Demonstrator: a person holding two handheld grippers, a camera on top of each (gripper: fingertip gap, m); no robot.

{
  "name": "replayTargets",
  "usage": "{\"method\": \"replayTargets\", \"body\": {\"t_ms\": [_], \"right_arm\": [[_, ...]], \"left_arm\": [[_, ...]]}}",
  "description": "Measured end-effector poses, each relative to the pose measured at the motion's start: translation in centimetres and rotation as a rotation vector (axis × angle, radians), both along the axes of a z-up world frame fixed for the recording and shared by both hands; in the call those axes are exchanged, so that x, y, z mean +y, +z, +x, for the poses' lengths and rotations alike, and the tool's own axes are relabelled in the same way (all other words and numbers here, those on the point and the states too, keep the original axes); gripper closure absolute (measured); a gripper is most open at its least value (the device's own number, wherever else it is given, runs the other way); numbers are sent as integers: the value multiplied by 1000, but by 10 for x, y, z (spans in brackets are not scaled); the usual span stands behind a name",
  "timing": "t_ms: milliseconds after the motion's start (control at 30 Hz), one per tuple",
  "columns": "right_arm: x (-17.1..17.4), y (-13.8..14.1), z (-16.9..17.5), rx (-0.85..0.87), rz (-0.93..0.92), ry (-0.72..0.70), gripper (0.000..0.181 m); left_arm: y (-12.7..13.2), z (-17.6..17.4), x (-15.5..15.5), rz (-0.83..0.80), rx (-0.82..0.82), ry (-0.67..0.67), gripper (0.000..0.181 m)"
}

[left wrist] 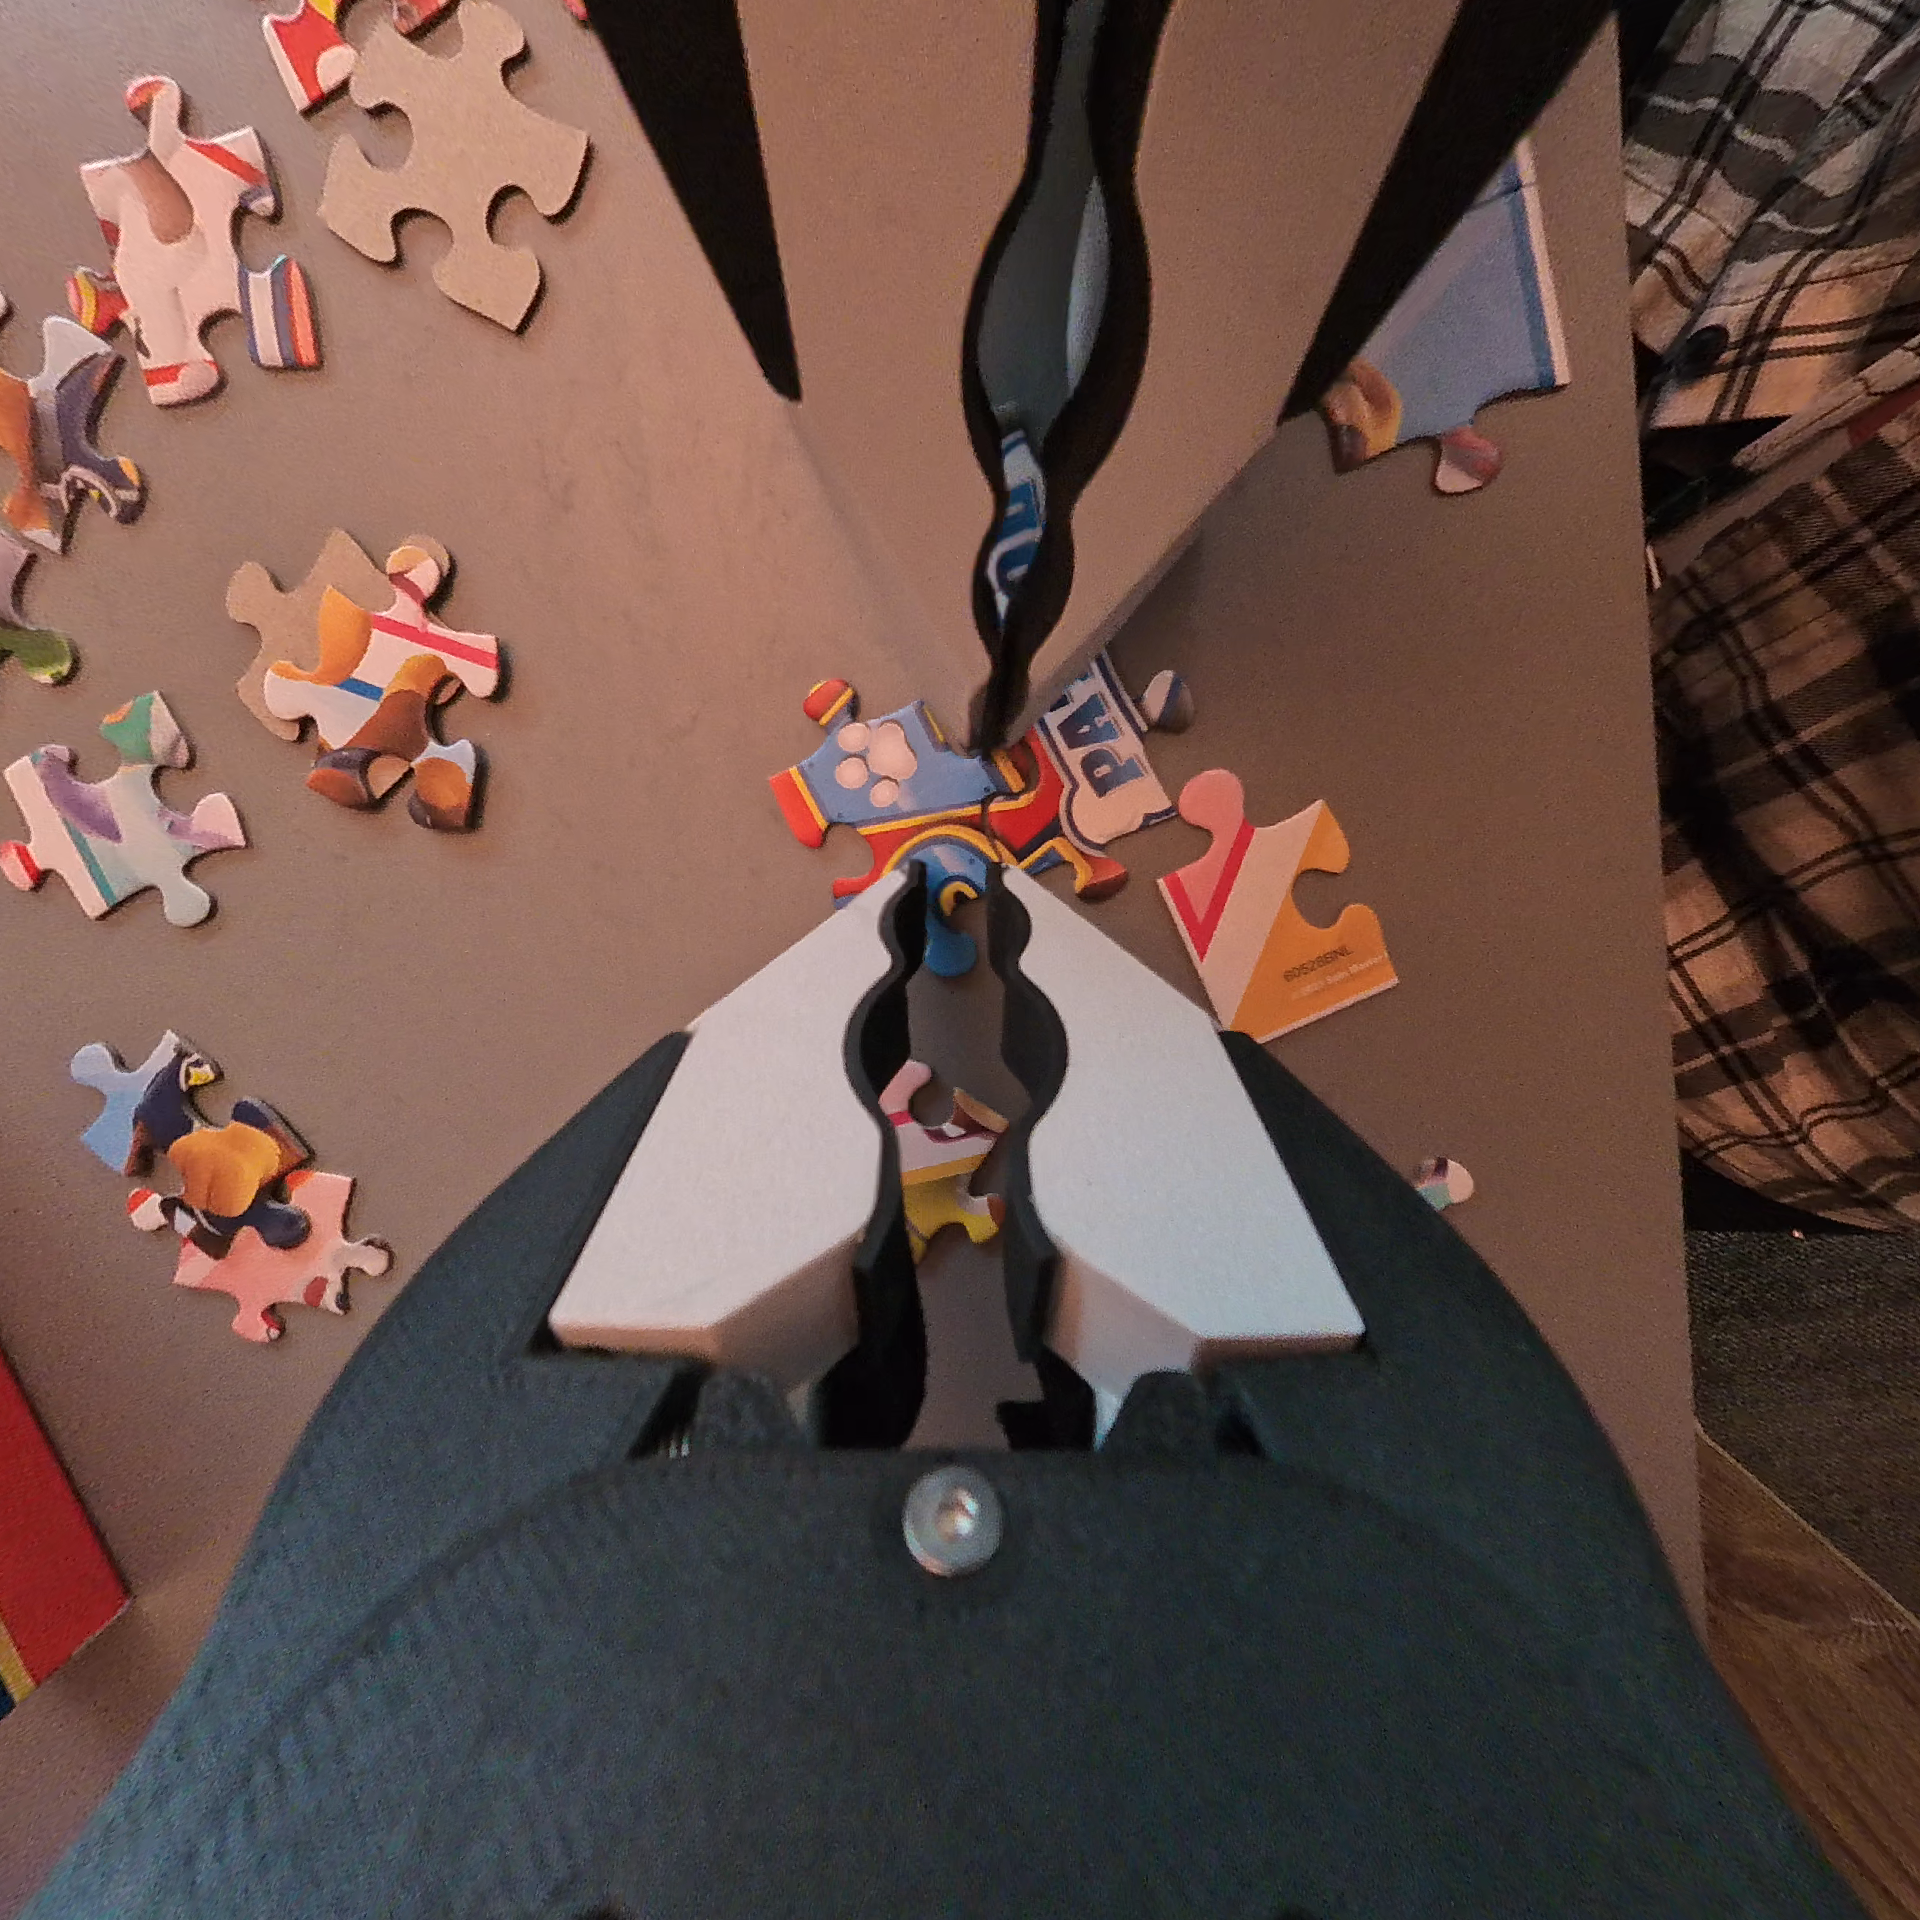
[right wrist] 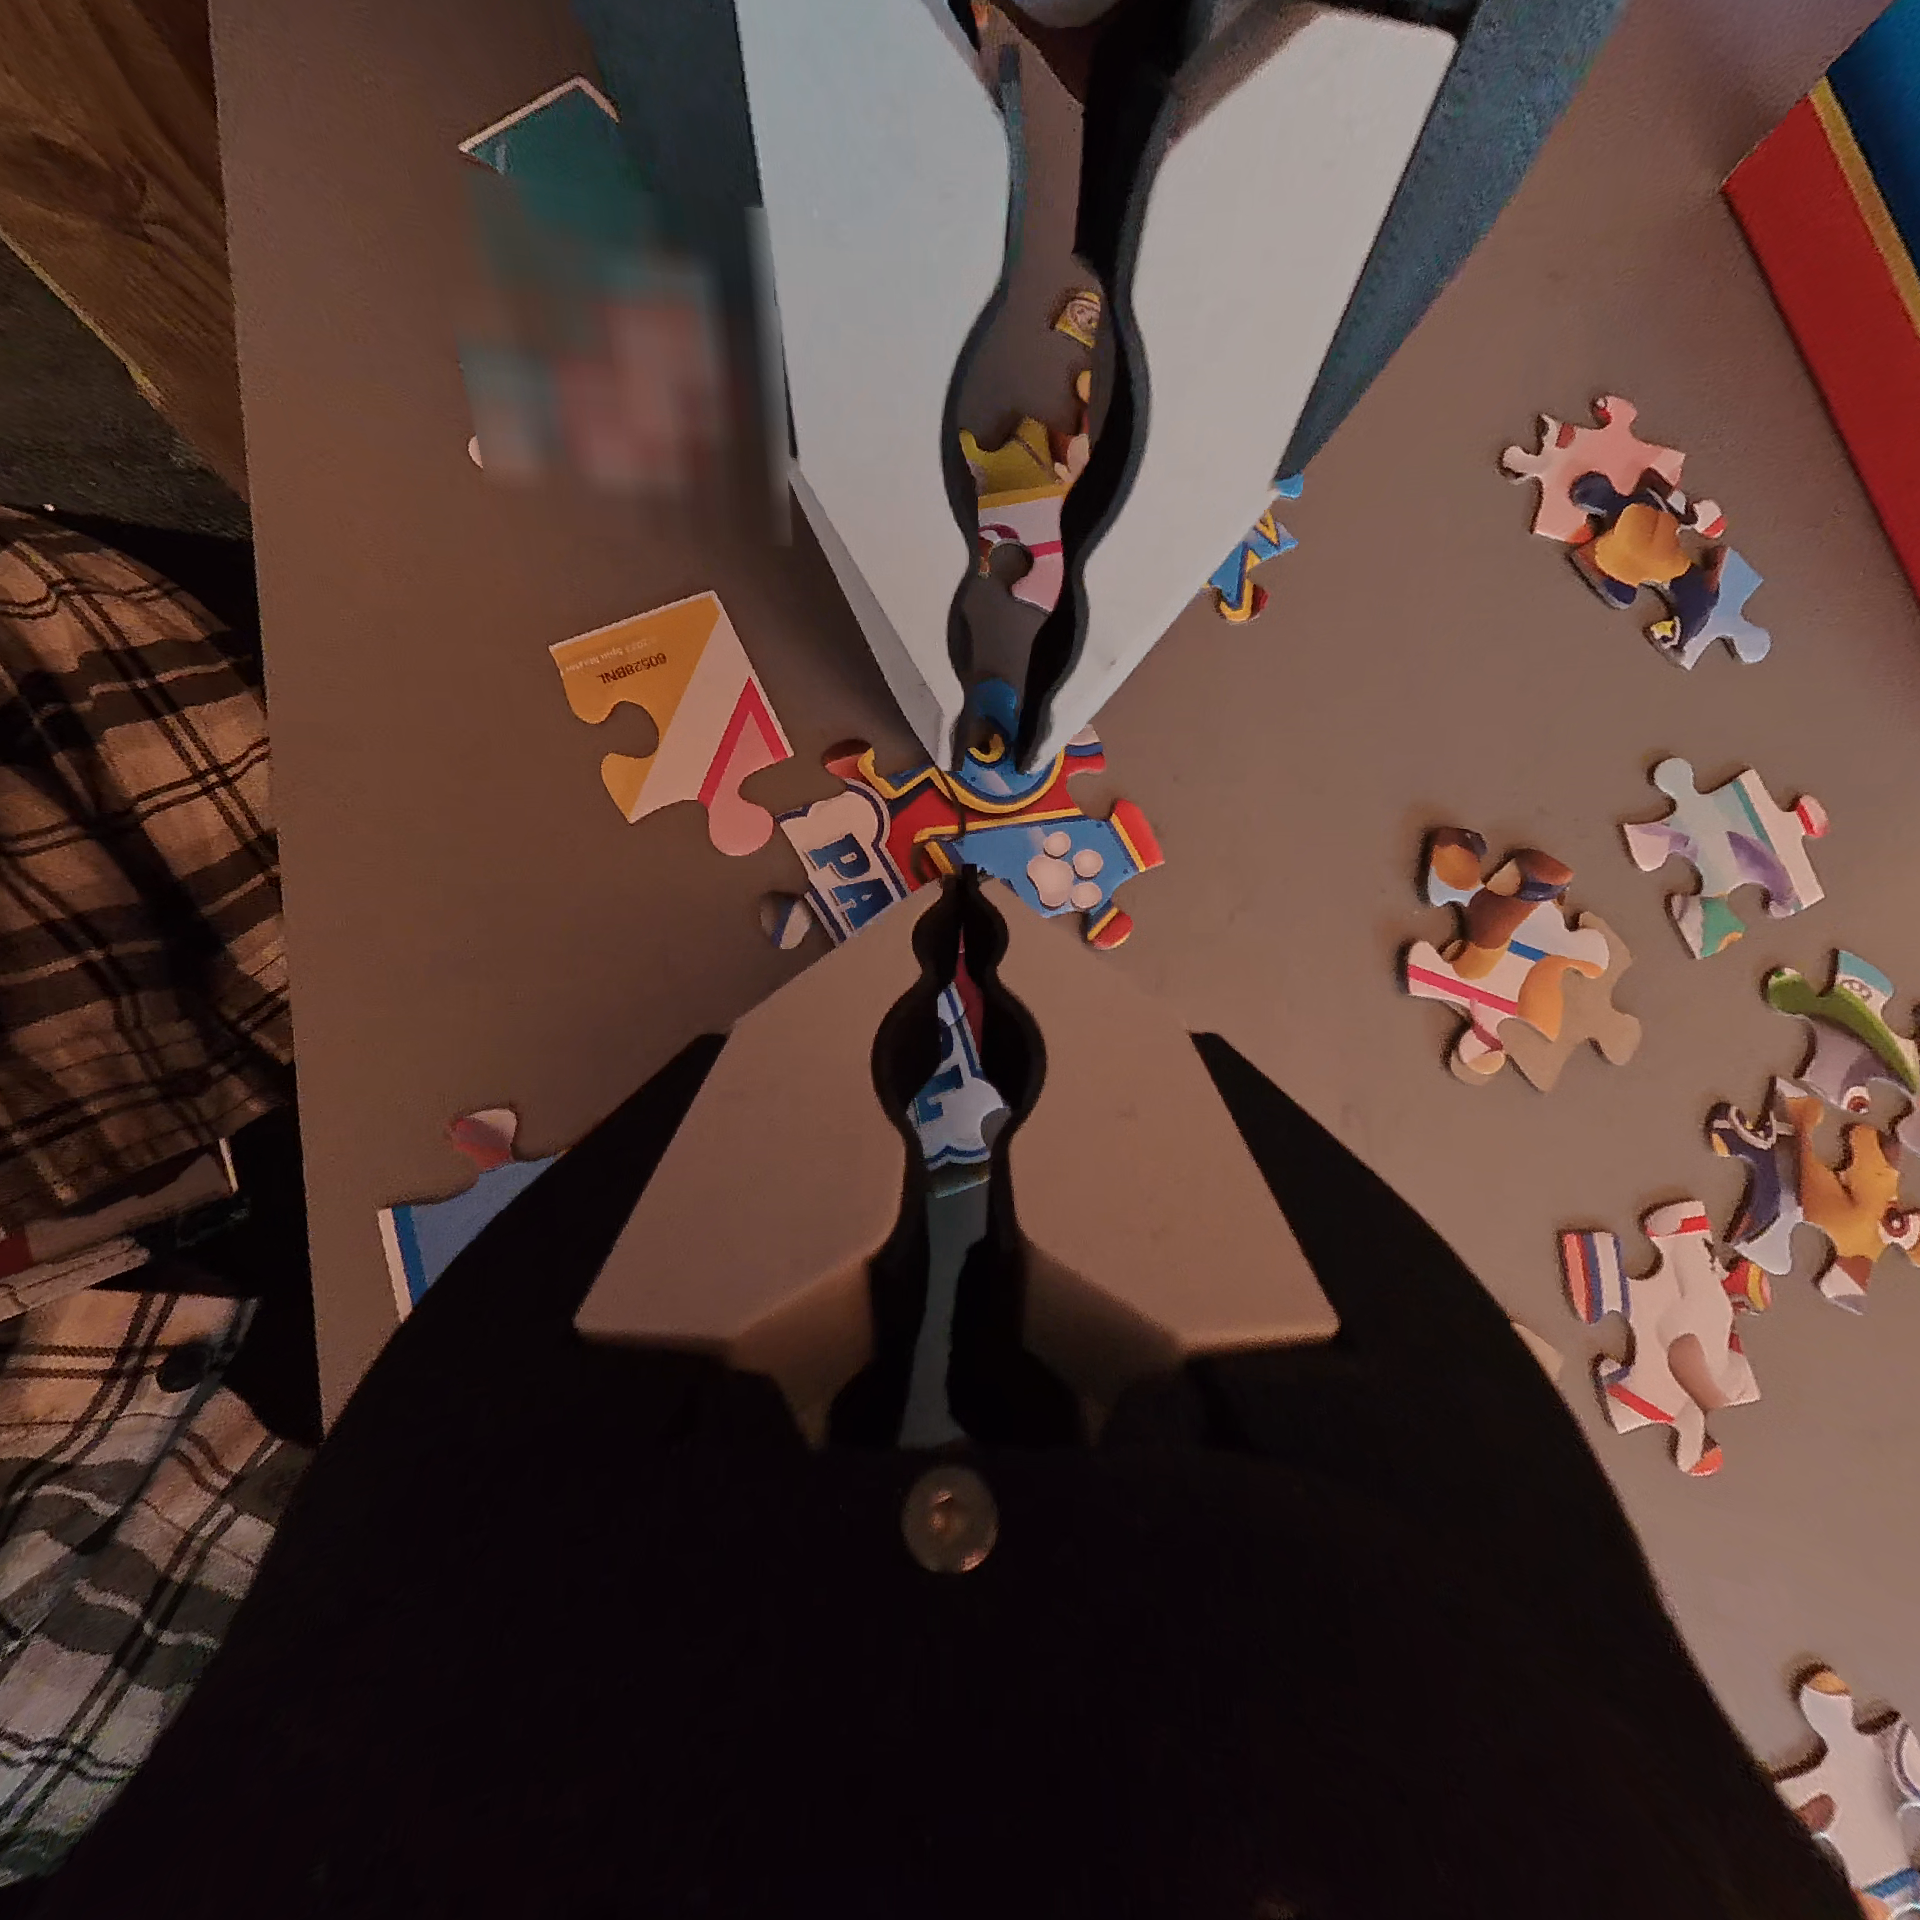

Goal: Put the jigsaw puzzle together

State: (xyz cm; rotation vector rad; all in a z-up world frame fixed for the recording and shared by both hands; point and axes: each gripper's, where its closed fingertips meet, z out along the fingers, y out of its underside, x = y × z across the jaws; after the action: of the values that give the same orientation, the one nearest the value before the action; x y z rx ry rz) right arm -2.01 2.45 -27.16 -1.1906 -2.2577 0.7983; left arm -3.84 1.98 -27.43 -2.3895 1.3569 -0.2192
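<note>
My left tool point(left wrist: 954, 883) reaches out over the gray tabletop point(left wrist: 644, 540) with its fingers nearly together, a narrow gap between the tips, which sit at the near edge of a blue, red and yellow puzzle piece with a white paw print point(left wrist: 894, 774); whether they pinch that edge I cannot tell. My right tool point(right wrist: 961, 899) comes in from the opposite side, clenched to a thin slit, its tips down at the seam where the paw piece point(right wrist: 1049, 847) meets a red and white lettered piece point(right wrist: 847, 857). These two pieces lie joined in the middle of the tabletop. Just beside them lies an orange, white and pink corner piece point(left wrist: 1273, 920). Farther off, loose pieces are scattered, among them one turned face down point(left wrist: 452, 166) and a white, teal and purple one point(left wrist: 120, 816). A red box point(right wrist: 1829, 270) lies at the far edge.
</note>
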Motion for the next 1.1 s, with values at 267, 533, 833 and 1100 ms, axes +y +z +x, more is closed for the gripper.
{"method": "replayTargets", "body": {"t_ms": [267, 533, 833, 1100], "right_arm": [[-2, 0, -1, -5, 19, 14, 181], [-4, 1, -3, 10, 33, 21, 181], [-5, 0, -4, 12, 60, 28, 181], [-3, 0, -7, 6, 69, 21, 181]], "left_arm": [[0, 0, 0, -8, -10, 11, 171], [0, -1, -1, -12, -14, 15, 172], [1, -1, -2, -6, -32, 34, 172], [0, -2, 0, -6, -19, 37, 173]]}}
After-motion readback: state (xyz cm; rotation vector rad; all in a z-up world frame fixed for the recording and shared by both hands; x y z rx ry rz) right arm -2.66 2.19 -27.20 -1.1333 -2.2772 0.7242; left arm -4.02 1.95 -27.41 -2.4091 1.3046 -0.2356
